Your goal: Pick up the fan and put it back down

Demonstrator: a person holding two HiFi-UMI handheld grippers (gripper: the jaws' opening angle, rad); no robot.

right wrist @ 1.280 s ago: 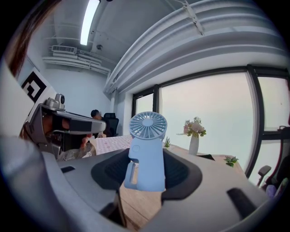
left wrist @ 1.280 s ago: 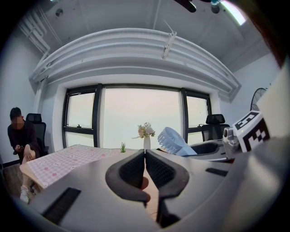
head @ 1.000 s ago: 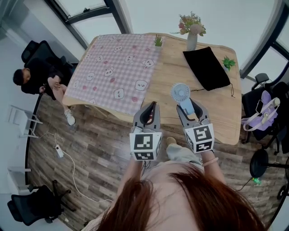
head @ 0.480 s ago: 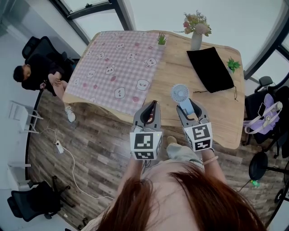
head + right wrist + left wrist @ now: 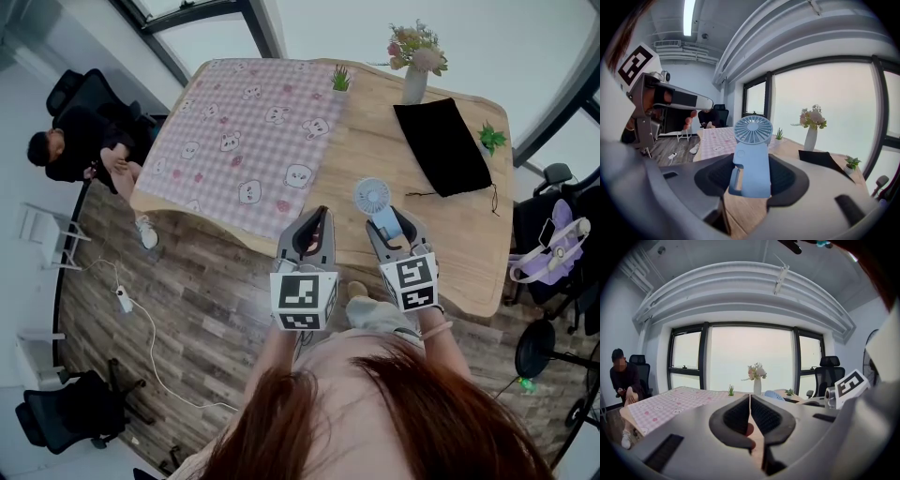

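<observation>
A person's two handheld grippers reach over the near edge of a wooden table [image 5: 450, 244], seen from above the person's head. The right gripper [image 5: 386, 222] is clamped on the body of a small light-blue fan [image 5: 751, 154], one dark pad on each side; the fan stands upright with its round grille above the jaws. Whether its base touches the wood cannot be told. The left gripper [image 5: 750, 401] sits just beside it on the left, its jaws pressed together with nothing in them. Ahead and to the left of the left gripper, a pink checked cloth [image 5: 244, 141] printed with little bears covers that half of the table. Ahead and to the right of the right gripper lies a flat black pouch [image 5: 442, 145], its thin cord trailing near the fan. Beyond the pouch stands a pale vase of flowers [image 5: 415, 80], with one small green plant [image 5: 340, 80] at the cloth's far corner and another [image 5: 491, 139] by the pouch's right side. Far to the left, away from the table, a person in black [image 5: 80, 150] sits on an office chair. Far to the right, a purple bag [image 5: 548, 253] rests on another chair.
</observation>
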